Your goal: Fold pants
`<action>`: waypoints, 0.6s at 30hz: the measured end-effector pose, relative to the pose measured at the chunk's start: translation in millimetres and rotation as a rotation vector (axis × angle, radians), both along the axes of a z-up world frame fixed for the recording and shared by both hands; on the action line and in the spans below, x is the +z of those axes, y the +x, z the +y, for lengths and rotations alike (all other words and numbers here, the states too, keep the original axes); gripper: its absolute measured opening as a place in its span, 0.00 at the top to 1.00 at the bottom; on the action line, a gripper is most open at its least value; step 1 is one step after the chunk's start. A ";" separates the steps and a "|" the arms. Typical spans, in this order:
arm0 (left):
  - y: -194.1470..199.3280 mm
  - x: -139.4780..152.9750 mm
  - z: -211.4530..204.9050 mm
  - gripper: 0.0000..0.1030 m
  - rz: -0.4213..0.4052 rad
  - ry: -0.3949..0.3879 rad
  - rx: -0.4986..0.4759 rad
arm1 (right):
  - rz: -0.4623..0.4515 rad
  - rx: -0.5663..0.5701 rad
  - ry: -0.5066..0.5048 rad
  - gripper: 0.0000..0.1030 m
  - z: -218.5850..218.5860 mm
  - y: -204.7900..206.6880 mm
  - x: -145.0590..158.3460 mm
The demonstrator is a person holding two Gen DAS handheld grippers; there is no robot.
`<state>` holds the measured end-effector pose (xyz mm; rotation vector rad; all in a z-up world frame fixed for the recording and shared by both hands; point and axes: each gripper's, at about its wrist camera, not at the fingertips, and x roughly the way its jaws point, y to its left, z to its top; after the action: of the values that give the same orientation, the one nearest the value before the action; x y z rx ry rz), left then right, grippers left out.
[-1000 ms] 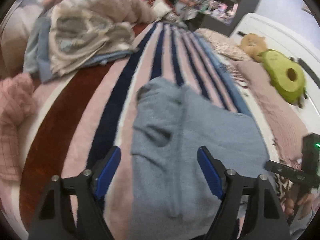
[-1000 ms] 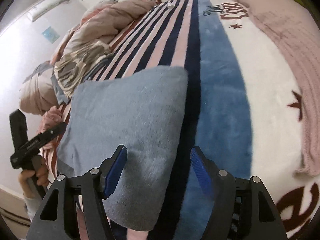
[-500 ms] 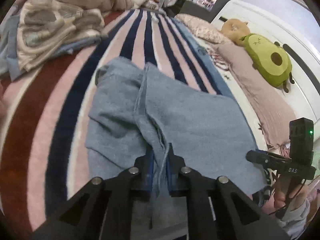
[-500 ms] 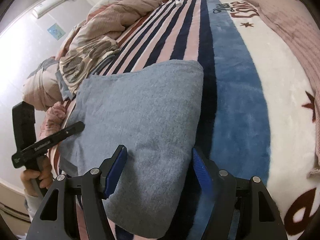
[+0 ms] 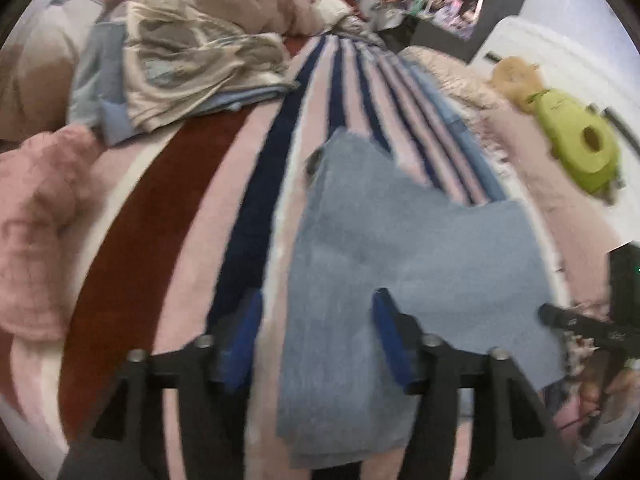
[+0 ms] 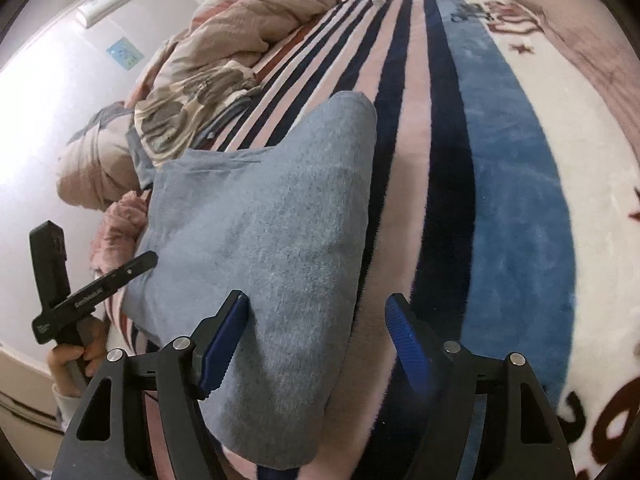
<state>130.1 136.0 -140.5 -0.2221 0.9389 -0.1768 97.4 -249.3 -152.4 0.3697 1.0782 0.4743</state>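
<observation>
The striped blanket (image 5: 168, 216) fills both frames. The folded grey-blue pants (image 5: 400, 248) lie flat at centre, upon it. My left gripper (image 5: 316, 332) is opening, empty, over their near-left edge. My right gripper (image 6: 316, 344) is opening too, holding nothing. Risk: loose layers may slide apart if I snag one edge.
</observation>
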 end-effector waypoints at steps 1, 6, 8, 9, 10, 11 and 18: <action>6.4 1.4 2.6 0.36 0.005 -0.017 -0.017 | -0.002 0.000 0.008 0.35 -2.1 0.2 1.5; 37.5 -20.7 -0.9 0.35 0.107 -0.071 -0.067 | 0.027 0.026 0.055 0.33 -5.4 8.8 -1.6; 45.6 -34.0 -6.3 0.35 0.146 -0.139 -0.111 | 0.060 0.054 0.081 0.33 -0.3 14.3 -10.3; 48.0 -38.3 -8.1 0.35 0.160 -0.161 -0.125 | 0.077 0.069 0.104 0.33 2.6 16.2 -15.1; 50.2 -41.6 -10.1 0.35 0.169 -0.179 -0.129 | 0.098 0.086 0.133 0.33 7.5 17.9 -21.6; 51.4 -44.1 -12.5 0.36 0.178 -0.184 -0.124 | 0.101 0.089 0.139 0.37 10.5 18.0 -23.8; 42.9 -24.2 -16.0 0.81 0.167 -0.189 -0.150 | 0.017 0.054 0.023 0.70 40.3 9.9 -3.2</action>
<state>173.0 119.9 -164.8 -0.3449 1.1066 -0.3907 107.3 -209.1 -155.6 0.3665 1.1016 0.5327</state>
